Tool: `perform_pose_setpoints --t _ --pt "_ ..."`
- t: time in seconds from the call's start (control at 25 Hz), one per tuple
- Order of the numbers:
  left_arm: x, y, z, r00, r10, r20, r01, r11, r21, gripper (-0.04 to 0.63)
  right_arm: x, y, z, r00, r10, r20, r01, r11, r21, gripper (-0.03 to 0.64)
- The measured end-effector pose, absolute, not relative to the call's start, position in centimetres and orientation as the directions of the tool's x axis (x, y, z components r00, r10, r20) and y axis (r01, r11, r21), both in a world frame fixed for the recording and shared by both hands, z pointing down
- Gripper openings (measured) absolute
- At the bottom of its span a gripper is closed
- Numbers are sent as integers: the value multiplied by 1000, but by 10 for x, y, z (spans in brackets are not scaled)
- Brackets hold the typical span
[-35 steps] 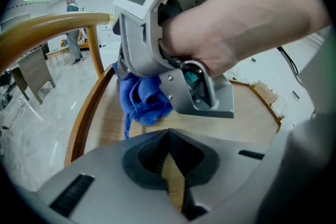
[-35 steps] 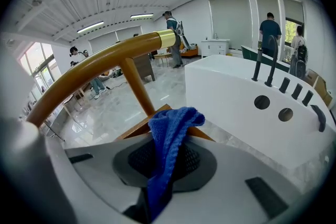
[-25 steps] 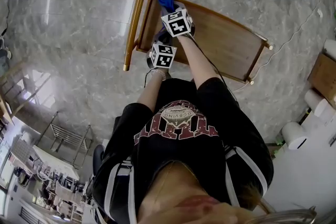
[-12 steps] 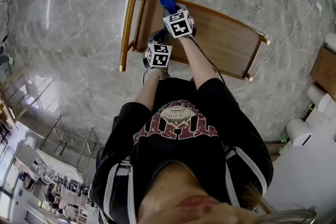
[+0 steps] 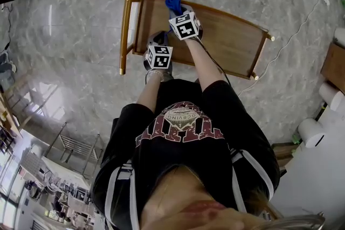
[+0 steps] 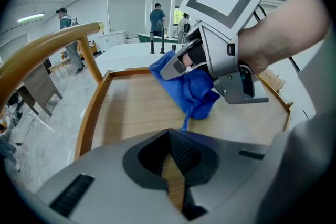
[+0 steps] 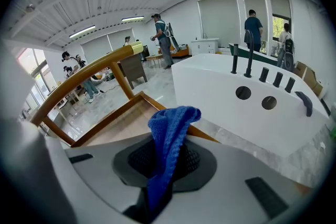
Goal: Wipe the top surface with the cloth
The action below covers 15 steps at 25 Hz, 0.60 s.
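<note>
- Head view: grey marbled floor (image 5: 70, 35) all round, with a rimmed wooden top (image 5: 232, 43) ahead of the person and a brass handle (image 5: 125, 24) along one end.
- Right gripper (image 5: 180, 12) out over the top near the handle end, with the blue cloth (image 5: 173, 4) bunched at its jaw tips.
- Left gripper (image 5: 156, 39) lower in the frame, jaws over the near rim, beside the handle.
- Compared with a second ago: more bare wood between the cloth and the handle-end rim, and the left gripper in much the same spot on the near rim. Reads as a wiping stroke under way, away from that end. Most of the top beyond the jaws is probably still unwiped.
- Left gripper view: bright hall with ceiling strip lights and people standing far off.
- Own jaws (image 6: 170, 149) drawn together at the tips, nothing between them, only a sliver of wood showing behind.
- Straight ahead of these jaws, the right gripper (image 6: 173, 68) pinching the cloth (image 6: 191, 89), with a lobe and a loose thread hanging to the wood, seemingly touching it.
- Right gripper view: same hall, with a white counter (image 7: 236, 107) pierced by round holes beyond the jaws.
- Jaws (image 7: 163, 165) clamped on the cloth (image 7: 168, 134), a fold standing up from between them and hiding the wood just ahead.
- Rim corner of the top (image 7: 121, 123) and the handle (image 7: 84, 78) off to the jaws' left.
</note>
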<state>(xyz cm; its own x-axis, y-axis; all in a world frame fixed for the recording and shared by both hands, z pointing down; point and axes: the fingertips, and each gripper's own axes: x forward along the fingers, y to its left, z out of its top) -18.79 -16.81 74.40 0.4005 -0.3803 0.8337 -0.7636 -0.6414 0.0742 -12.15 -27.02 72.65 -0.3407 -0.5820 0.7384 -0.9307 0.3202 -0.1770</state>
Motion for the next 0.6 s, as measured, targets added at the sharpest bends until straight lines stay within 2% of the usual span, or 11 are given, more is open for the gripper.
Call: perform_pose_setpoints --t 0.6 --pt "-186 -169 743 364 -395 844 -775 -630 40 48 -80 -250 725 -315 -598 737 -945 265 -190 55"
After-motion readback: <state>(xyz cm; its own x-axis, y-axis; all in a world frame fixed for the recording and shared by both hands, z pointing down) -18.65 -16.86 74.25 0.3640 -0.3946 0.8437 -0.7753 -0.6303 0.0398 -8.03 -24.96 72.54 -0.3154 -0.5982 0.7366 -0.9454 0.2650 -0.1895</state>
